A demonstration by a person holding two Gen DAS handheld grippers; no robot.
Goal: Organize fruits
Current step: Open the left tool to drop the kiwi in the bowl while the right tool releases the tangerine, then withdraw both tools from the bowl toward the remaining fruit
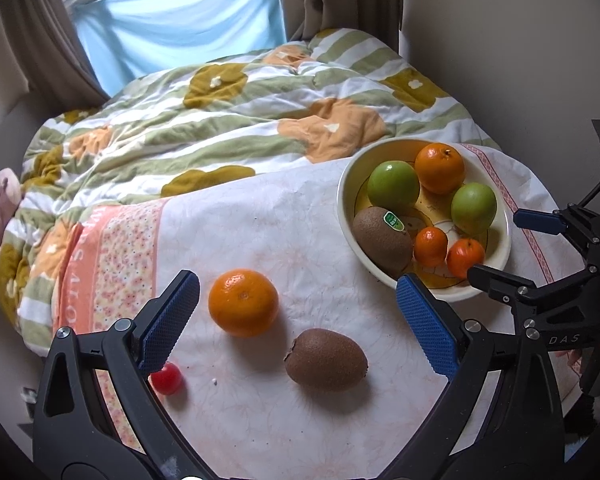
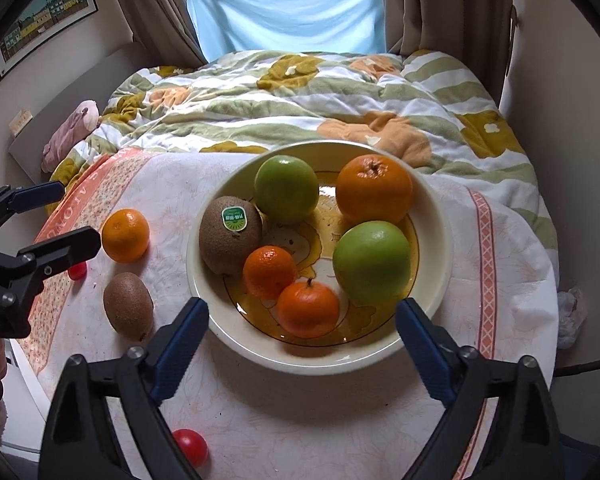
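Left hand-held gripper released, jaws wide, hovering above loose kiwi and mandarin on the cloth-covered counter. Right hand-held gripper also released, empty, at near rim of fruit bowl. Bowl, toward counter's far edge, holds stickered kiwi, two green apples, three oranges.

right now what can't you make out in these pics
- Red fruit, left wrist view: partly behind the left gripper finger; type unclear.
- Second red fruit, right wrist view: partly behind the right gripper arm.
- Kiwi sticker: print too small.
- Bowl picture: covered by fruit.
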